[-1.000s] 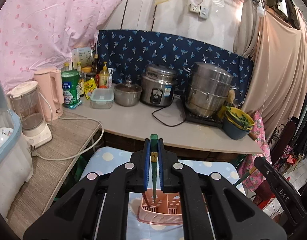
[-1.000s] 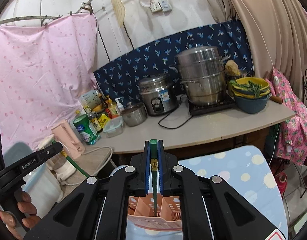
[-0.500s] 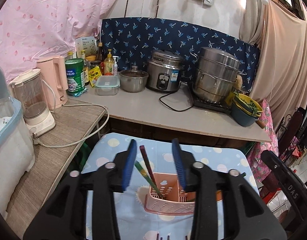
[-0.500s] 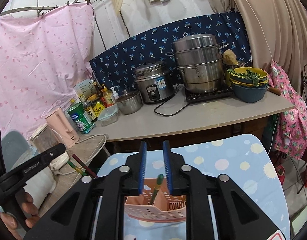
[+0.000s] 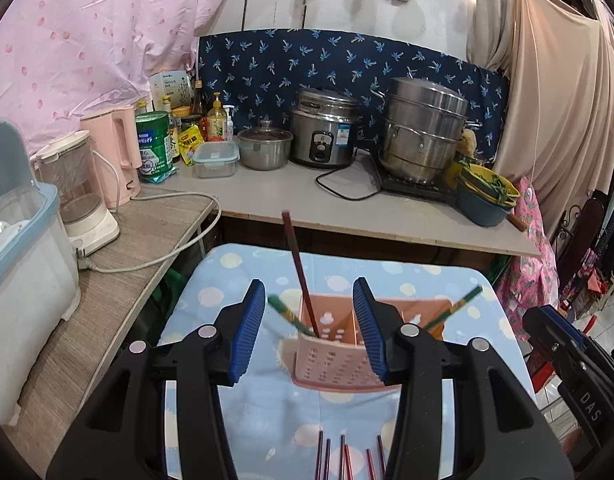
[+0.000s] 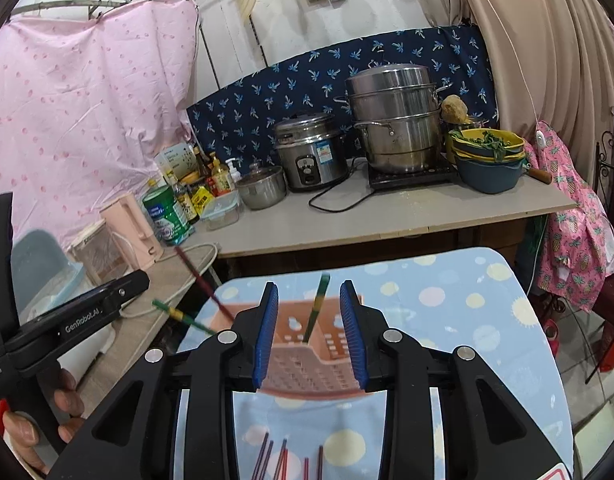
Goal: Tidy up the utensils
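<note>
A pink slotted basket (image 5: 335, 360) stands on the blue dotted tablecloth (image 5: 235, 280). My left gripper (image 5: 309, 328) hovers just before it, jaws opening, nothing pressed between the pads. A dark red chopstick (image 5: 301, 276) and a green chopstick (image 5: 283, 314) lean free in the basket's left end. Another green chopstick (image 5: 455, 308) leans out at its right end. My right gripper (image 6: 309, 332) is also opening; that green chopstick (image 6: 317, 308) stands loose in the basket (image 6: 307, 364) between its pads, untouched. Several loose chopsticks (image 6: 283, 456) lie on the cloth below.
Behind the table runs a grey counter (image 5: 347, 208) with a rice cooker (image 5: 323, 128), a steamer pot (image 5: 423, 136) and stacked bowls (image 5: 487, 200). A side shelf at the left holds a blender (image 5: 83, 196), a pink kettle (image 5: 115, 152) and a plastic bin (image 5: 23, 280). A hand (image 6: 27, 420) grips the left tool.
Both grippers were shut on green chopsticks above the basket. Both have opened, and the chopsticks now lean loose in the basket. Both views have sunk and tipped down, showing loose chopsticks on the cloth.
</note>
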The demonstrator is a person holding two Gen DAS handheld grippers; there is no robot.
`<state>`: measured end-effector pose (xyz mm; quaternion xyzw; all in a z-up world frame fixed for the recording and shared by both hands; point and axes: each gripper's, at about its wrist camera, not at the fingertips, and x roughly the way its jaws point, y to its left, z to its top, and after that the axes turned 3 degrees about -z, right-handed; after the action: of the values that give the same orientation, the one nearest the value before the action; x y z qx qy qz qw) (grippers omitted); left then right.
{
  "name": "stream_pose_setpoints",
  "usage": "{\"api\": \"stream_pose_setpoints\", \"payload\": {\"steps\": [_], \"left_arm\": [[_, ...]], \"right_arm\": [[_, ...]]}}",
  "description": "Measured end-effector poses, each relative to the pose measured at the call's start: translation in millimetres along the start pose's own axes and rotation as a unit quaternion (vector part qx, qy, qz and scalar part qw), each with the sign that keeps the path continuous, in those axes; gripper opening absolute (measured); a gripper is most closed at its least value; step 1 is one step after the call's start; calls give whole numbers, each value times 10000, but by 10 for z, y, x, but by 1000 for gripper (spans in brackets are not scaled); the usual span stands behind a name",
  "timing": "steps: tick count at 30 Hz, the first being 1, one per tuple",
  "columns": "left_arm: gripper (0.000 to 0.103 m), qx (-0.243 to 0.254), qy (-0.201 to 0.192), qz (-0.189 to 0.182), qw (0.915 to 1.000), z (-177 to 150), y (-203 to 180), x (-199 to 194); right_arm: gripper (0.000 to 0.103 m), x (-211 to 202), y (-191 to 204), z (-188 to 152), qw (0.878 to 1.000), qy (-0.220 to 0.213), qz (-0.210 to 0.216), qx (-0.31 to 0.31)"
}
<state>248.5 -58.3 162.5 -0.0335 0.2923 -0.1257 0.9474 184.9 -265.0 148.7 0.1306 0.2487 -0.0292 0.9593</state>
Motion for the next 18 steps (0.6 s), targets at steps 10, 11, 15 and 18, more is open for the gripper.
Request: {"api": "stream_pose_setpoints", "payload": {"steps": [10,11,15,18], "left_arm": [[44,61,364,35,9993,-559,34,-142],[44,61,407,40,9991,-611,45,-154],[44,43,593,29,9982,-871,100,-210],[44,-7,758,14,9971,-1068,149,-241]], "right_arm": [[32,-235,38,-606,9991,372,-89,-161],[32,-254,42,-663,9989,422,-97,-181],[32,-323,33,-902,9977,627,-113,-232],[32,-366,16,-1085,9965,782,-148,-255]]}}
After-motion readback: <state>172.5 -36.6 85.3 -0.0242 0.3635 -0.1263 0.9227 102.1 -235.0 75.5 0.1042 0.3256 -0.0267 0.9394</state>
